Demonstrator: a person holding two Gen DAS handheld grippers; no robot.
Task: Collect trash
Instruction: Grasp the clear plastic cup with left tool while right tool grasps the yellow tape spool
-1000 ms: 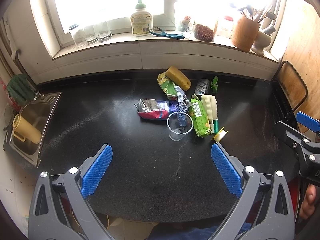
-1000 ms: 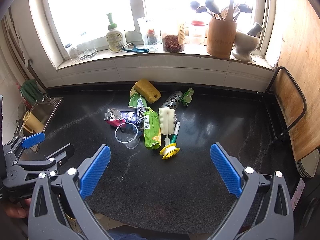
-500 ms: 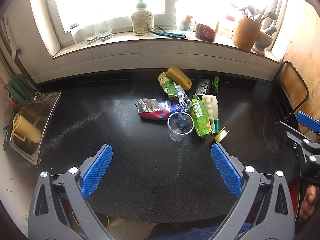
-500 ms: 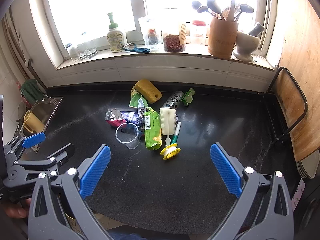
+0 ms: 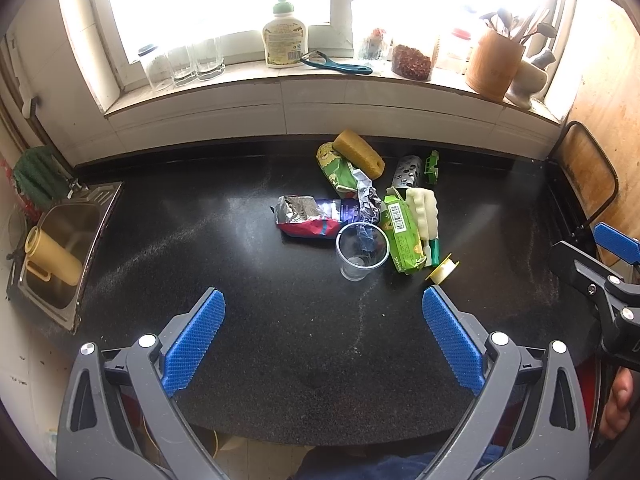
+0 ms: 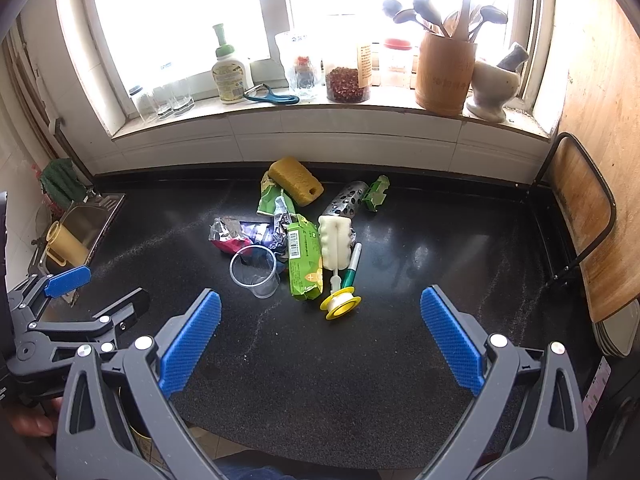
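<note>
**A:** Trash (image 5: 360, 216) sits mid-counter, well ahead of both grippers. How do the fingers stand?

**B:** Wide apart on both. The left gripper (image 5: 322, 338) and right gripper (image 6: 320, 338) hang over the near edge of the black counter (image 5: 240, 340), holding nothing.

**A:** Nearest piece of the pile?

**B:** A yellow spool (image 6: 340, 303), then a clear cup (image 6: 254, 271) lying tipped toward the camera. Just beside the cup lies a green pack (image 6: 305, 263) with a barcode label; its small print is too fine to read. A white brush (image 6: 336, 236) touches the pack's right side, and a green pen (image 6: 353, 266) lies alongside the brush handle.

**A:** Behind those?

**B:** A foil wrapper (image 5: 316, 218), red and purple, its printing blurred. Farther back a green bag (image 5: 338, 168) under a yellow sponge (image 5: 360, 154), a perforated metal tube (image 6: 348, 200) and a small green wrapper (image 6: 376, 193).

**A:** Past the pile?

**B:** A sink (image 5: 60, 240) at far left. On the sill, a bottle (image 6: 230, 76) with an unreadable label, and a wooden utensil pot (image 6: 444, 74).
</note>
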